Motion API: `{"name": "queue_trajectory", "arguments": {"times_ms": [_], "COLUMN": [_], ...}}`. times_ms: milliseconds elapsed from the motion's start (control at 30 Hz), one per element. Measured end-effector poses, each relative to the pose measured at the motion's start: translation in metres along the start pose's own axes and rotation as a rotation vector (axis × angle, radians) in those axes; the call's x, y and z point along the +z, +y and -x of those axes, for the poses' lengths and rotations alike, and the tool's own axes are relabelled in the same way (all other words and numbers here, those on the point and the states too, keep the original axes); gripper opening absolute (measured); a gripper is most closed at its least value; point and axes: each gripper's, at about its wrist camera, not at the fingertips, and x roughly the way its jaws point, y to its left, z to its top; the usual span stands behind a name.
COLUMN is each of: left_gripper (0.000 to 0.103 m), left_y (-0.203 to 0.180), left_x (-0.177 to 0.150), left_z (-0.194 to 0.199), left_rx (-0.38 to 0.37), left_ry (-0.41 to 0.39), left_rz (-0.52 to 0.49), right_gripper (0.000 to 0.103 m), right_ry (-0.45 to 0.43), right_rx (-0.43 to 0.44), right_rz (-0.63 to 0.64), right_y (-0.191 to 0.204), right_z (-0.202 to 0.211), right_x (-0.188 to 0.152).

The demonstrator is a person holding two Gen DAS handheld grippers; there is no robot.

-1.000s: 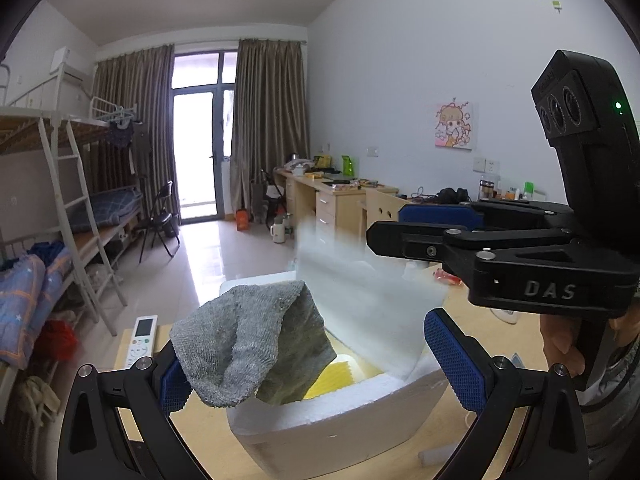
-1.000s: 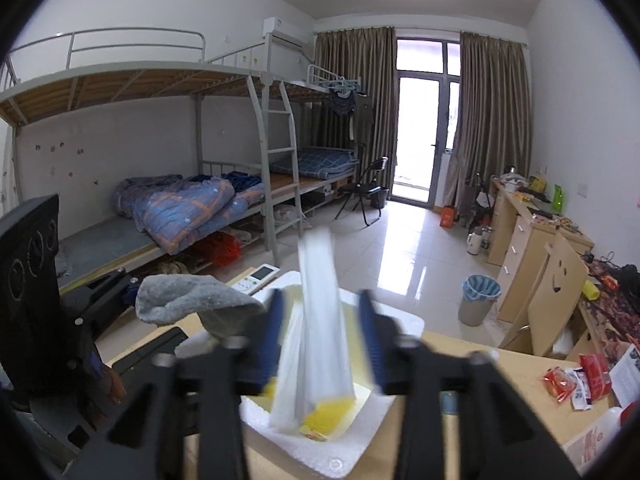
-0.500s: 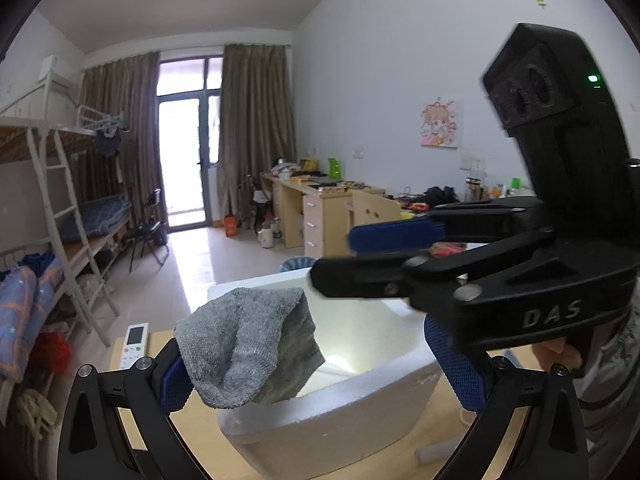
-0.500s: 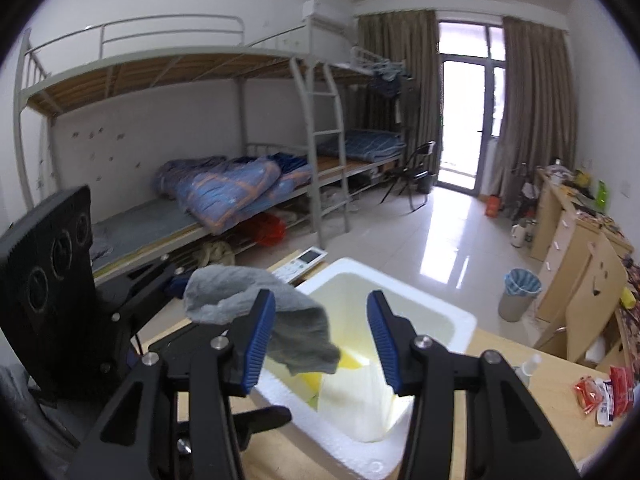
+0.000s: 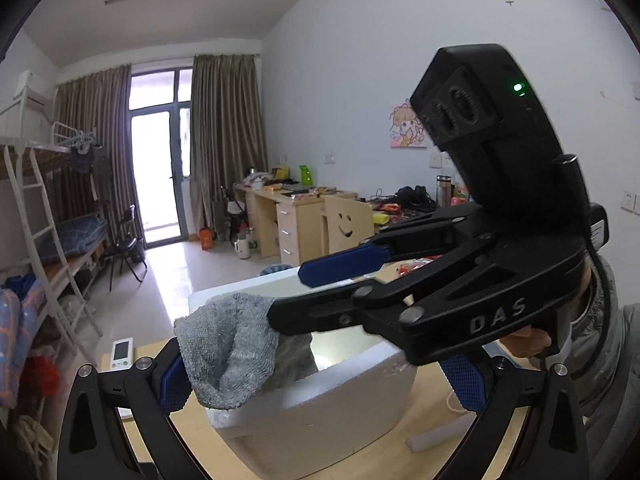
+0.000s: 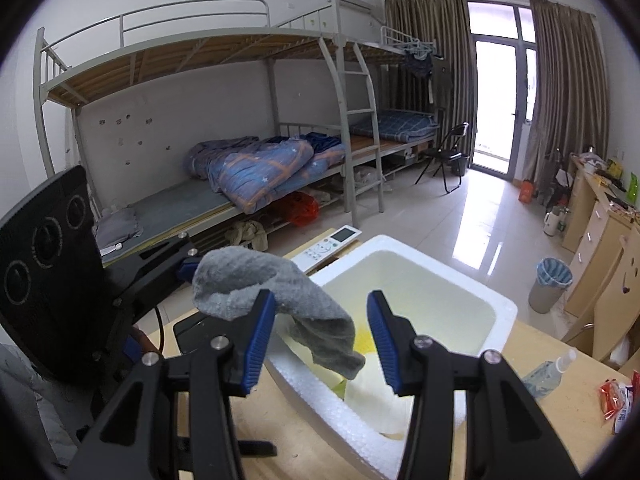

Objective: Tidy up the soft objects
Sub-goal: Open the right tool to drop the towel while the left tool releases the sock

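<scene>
A grey sock (image 5: 228,352) of coarse knitted cloth is seen; the box (image 6: 404,292) is of white foam, pebbled at the rim; the tabletop (image 6: 556,424) is matt pale wood; the floor (image 6: 472,220) is tiled and glossy

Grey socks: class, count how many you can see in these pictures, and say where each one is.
1. The grey sock hangs at the left gripper, over the white foam box. More may lie hidden inside.

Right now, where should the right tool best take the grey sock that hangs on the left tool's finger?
Probably the loose lower end of the grey sock, drooping free over the white foam box. The open right tool frames it, so come straight ahead from the near side. The bunched top is draped on the left tool.
</scene>
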Motion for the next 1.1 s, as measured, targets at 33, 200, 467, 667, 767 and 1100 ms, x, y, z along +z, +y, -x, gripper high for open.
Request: {"name": "queue_trajectory", "arguments": {"times_ms": [33,200,467,667,767,1100], "left_gripper": [0.102,0.102,0.102,0.102,0.102,0.102], "left_y": [0.000,0.003,0.004,0.007,0.006,0.010], "left_x": [0.000,-0.002,-0.002,-0.002,-0.001,-0.003], "left_z": [0.001,0.001,0.000,0.000,0.000,0.002], "left_rx": [-0.003,0.000,0.012,0.013,0.002,-0.011], "left_ry": [-0.001,0.001,-0.001,0.001,-0.001,0.002], "left_rz": [-0.002,-0.002,0.000,0.005,-0.003,0.002], "right_gripper": [0.049,0.018,0.003,0.002,0.002,0.075], "right_ry": [0.011,0.048,0.036,0.023,-0.004,-0.016], "right_rx": [-0.003,0.004,-0.015,-0.015,0.033,0.034], "right_rz": [0.003,0.015,0.007,-0.008,0.008,0.056], "right_y": [0.001,0.005,0.004,-0.003,-0.004,-0.005], "right_z": [-0.002,-0.008,-0.003,0.002,0.010,0.006], "right_x": [0.000,-0.002,-0.002,-0.001,-0.003,-0.001]}}
